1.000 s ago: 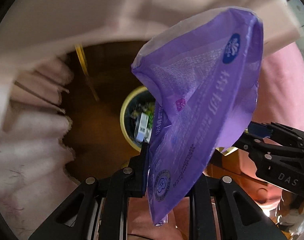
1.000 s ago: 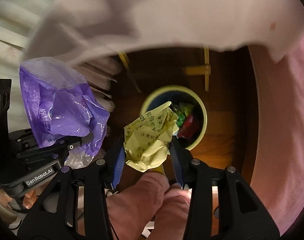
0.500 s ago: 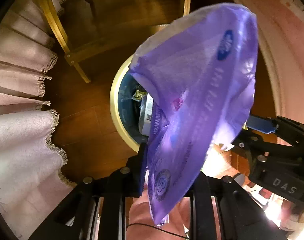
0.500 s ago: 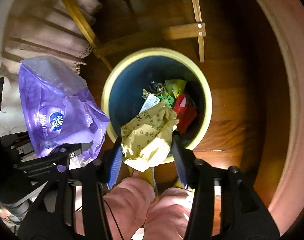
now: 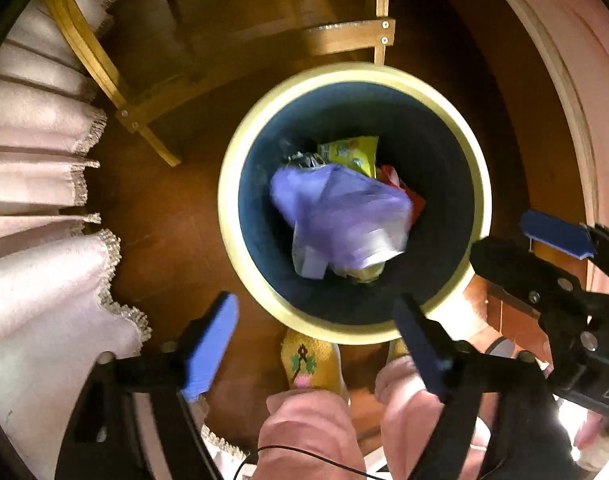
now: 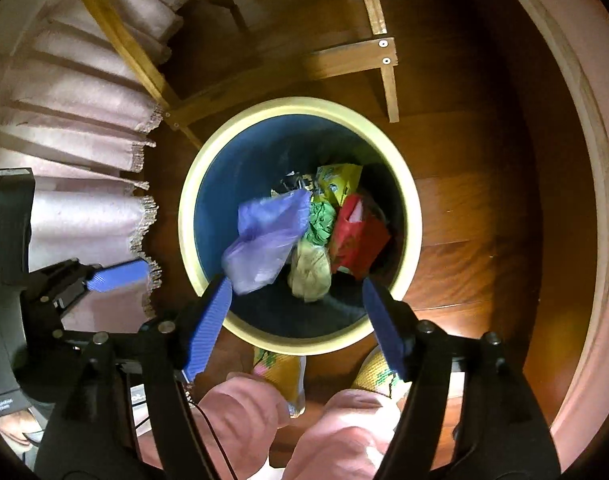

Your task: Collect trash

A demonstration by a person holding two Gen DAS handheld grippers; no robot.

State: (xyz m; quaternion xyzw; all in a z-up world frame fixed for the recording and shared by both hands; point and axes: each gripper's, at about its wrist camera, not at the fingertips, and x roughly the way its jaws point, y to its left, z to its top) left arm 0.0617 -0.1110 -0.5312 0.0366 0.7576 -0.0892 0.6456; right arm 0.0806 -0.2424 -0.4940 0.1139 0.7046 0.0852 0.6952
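Note:
A round bin with a pale yellow rim (image 5: pixel 228 216) (image 6: pixel 184 240) and dark blue inside stands on the wooden floor below both grippers. The purple plastic wrapper (image 5: pixel 340 216) (image 6: pixel 264 240) drops blurred into the bin, free of any finger. The crumpled yellow paper (image 6: pixel 310 268) lies inside beside green, red and yellow wrappers. My left gripper (image 5: pixel 316 320) points down over the bin's near rim, jaws opening wide, nothing between them. My right gripper (image 6: pixel 296 300) hangs over the bin too, jaws opening and empty. The right gripper's blue pad (image 5: pixel 556 234) shows at the right of the left wrist view.
A wooden chair frame (image 5: pixel 344 36) (image 6: pixel 344 56) stands just beyond the bin. A fringed pink cloth (image 5: pixel 44 200) (image 6: pixel 76 208) hangs at the left. A pink curved edge (image 5: pixel 564 60) runs along the right. The person's slippered feet (image 5: pixel 308 364) stand at the bin's near side.
Both grippers sank toward the bin and their jaws spread. The purple wrapper left the left gripper and the yellow paper left the right one; both went into the bin.

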